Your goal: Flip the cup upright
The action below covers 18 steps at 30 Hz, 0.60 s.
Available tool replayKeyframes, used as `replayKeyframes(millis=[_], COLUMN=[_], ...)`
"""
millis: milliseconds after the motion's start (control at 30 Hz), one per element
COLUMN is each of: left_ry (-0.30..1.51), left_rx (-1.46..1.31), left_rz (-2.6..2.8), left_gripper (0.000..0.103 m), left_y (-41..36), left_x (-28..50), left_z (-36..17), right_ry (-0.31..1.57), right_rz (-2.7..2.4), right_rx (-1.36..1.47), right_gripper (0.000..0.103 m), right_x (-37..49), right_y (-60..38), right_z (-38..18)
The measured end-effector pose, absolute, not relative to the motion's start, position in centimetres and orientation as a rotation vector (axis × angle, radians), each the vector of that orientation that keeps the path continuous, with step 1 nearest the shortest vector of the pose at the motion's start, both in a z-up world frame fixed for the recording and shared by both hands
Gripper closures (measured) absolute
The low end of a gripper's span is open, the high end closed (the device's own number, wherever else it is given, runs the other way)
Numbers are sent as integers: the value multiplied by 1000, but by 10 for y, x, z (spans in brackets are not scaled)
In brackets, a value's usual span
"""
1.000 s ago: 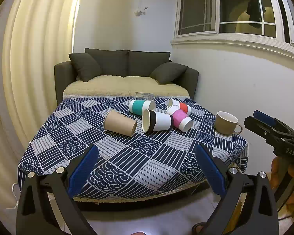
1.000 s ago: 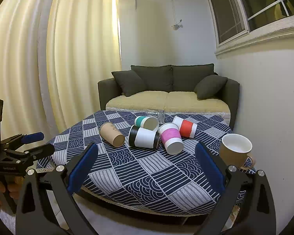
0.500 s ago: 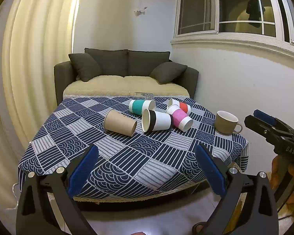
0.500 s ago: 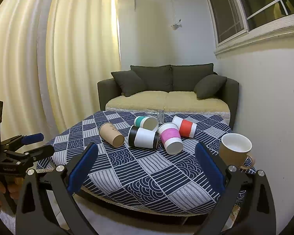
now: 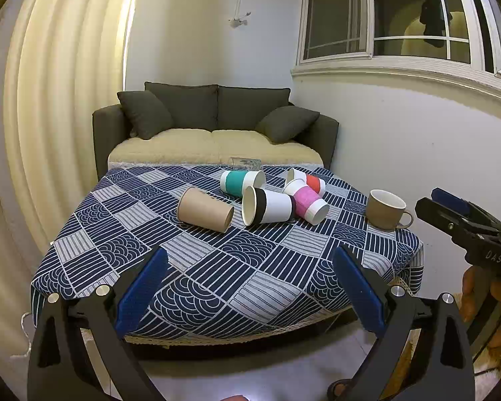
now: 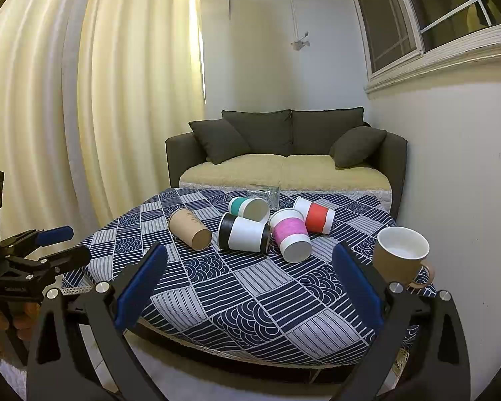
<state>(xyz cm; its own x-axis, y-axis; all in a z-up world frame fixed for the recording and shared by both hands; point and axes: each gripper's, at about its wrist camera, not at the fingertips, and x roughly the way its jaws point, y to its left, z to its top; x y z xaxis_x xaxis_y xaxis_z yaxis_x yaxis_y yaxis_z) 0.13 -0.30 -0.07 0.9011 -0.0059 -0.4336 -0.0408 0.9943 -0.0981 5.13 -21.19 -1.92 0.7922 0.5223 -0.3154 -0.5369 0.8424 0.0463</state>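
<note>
While both grippers hung short of the table, no cup was held.
Left gripper [image 5: 247, 287] and right gripper [image 6: 248, 285] jaws stood apart; plain brown paper cup [image 5: 205, 209] lay sideways well ahead. Advice: grasp mid-body, gently, then rotate.

On the table covered in a navy-and-white patterned cloth [image 5: 190, 267], five paper cups lie on their sides mid-frame. The plain brown paper cup [image 5: 205, 209] lies leftmost; the black-banded white cup [image 5: 267, 205] lies right of it, the teal-banded cup [image 5: 242, 182] behind, the pink-banded cup [image 5: 306, 200] and red-banded cup [image 5: 309, 180] further right. A tan ceramic mug [image 5: 385, 209] stands upright at the table's right edge. A dark grey sofa [image 5: 213, 123] sits behind.
</note>
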Motion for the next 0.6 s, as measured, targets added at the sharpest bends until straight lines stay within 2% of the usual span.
replayKeyframes(millis=[600], left_ry=[448], left_rx=[-107], left_rz=[19], left_gripper=[7], left_y=[-2], left_x=[-1], left_z=[0], right_ry=[326], right_rz=[566], right_rx=[-48], right_gripper=[5], right_x=[50], right_y=[-212], right_z=[-19])
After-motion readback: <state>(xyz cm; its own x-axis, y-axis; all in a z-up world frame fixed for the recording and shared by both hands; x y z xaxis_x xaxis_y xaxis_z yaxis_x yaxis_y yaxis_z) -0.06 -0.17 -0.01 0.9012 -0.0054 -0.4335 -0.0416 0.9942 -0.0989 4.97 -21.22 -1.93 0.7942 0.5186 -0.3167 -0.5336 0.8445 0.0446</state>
